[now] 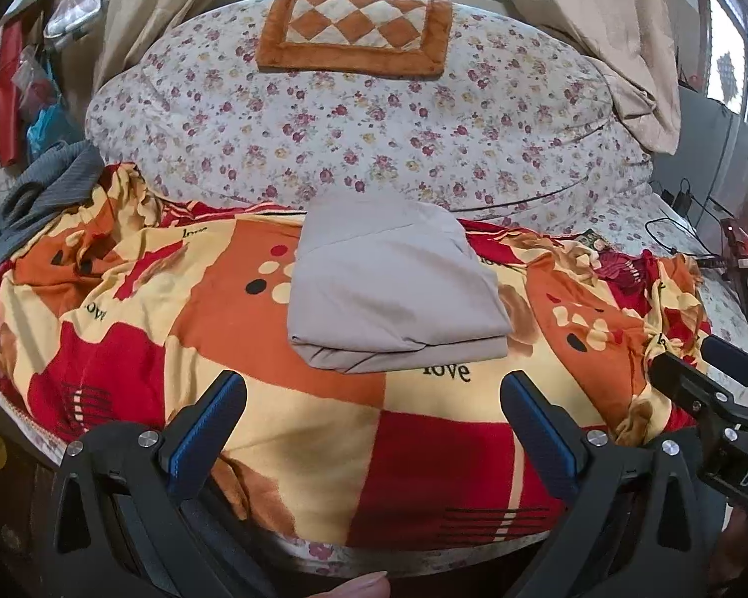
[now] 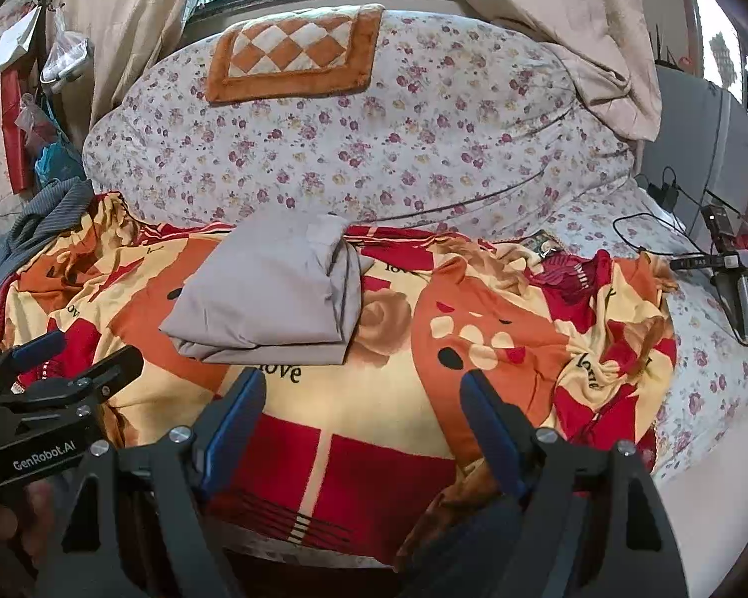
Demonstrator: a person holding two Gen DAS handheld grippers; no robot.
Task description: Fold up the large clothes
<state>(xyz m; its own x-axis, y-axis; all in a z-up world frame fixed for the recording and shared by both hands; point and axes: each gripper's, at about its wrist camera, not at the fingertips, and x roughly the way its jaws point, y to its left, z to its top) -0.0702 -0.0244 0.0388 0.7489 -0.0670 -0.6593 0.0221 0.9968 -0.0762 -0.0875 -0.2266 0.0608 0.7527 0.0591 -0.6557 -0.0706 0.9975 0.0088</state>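
Observation:
A grey garment [image 1: 394, 289] lies folded into a neat rectangle on the red, orange and yellow blanket [image 1: 284, 408] on the bed. It also shows in the right wrist view [image 2: 269, 299]. My left gripper [image 1: 374, 393] is open and empty, held above the blanket just in front of the garment's near edge. My right gripper [image 2: 364, 393] is open and empty, to the right of the garment and short of it. The right gripper shows at the right edge of the left wrist view [image 1: 708, 378], and the left gripper at the left of the right wrist view [image 2: 70, 364].
A large floral duvet [image 1: 374, 134] is piled behind the garment, with an orange checked cushion [image 1: 354, 25] on top. A grey striped garment [image 1: 40, 199] lies at the far left. Cables and a charger [image 1: 683, 219] lie on the floral sheet at the right, beside black devices [image 2: 738, 274].

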